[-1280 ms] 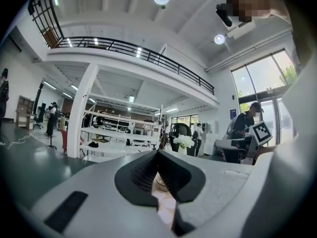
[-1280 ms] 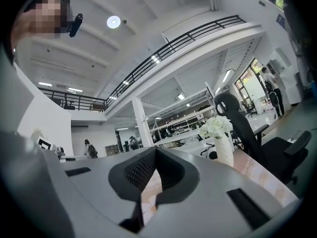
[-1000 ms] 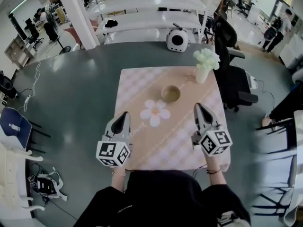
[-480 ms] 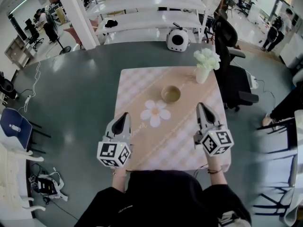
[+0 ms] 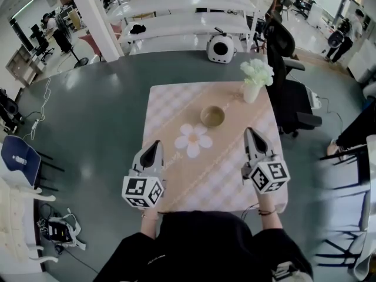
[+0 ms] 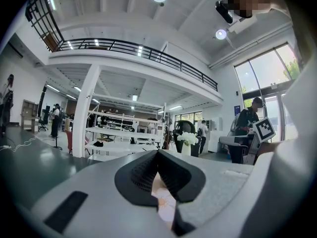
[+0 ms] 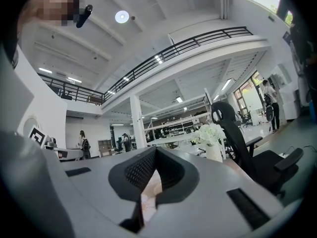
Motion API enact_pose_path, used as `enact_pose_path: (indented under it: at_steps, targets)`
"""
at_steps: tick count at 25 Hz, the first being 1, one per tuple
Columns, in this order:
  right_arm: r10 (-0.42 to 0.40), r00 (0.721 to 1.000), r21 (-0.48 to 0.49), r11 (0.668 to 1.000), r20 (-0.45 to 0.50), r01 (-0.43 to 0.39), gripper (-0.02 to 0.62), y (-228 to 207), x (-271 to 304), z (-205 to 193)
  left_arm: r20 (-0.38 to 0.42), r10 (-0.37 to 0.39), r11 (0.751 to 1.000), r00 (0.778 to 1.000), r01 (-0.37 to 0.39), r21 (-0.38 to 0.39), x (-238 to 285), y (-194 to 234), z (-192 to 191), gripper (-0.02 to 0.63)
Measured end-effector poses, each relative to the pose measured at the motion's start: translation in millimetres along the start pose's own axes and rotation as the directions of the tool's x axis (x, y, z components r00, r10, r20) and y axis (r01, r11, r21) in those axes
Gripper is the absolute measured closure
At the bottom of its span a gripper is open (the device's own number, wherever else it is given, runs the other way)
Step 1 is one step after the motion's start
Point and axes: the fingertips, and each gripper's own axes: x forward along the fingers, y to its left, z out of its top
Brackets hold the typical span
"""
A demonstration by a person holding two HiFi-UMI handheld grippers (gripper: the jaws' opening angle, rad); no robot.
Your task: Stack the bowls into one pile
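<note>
Nearest, the grey left gripper (image 5: 155, 144) and grey right gripper (image 5: 249, 133) hover over the pink checked tablecloth's (image 5: 217, 184) near edge, jaws closed on nothing, with bare cloth between them. Beyond a white flower-shaped mat (image 5: 192, 140), the olive-brown round bowl (image 5: 212, 116) sits mid-table, well apart from both. A white vase of pale flowers (image 5: 254, 86) stands at the far right corner.

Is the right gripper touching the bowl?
Apart. The head view shows bare tablecloth between the right gripper and the bowl.

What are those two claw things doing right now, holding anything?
Left gripper: closed, holding nothing.
Right gripper: closed, holding nothing.
</note>
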Motion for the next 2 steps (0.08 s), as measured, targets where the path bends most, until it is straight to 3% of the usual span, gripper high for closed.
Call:
enact_pose_path:
  at_steps: [2]
  targets:
    - [-0.001,1.0,-0.002,1.0,0.0,0.001,0.603,0.7,-0.6,0.3,-0.001,0.001,1.0,1.0,-0.001,0.0,-1.0,0.3,0.1,0.609]
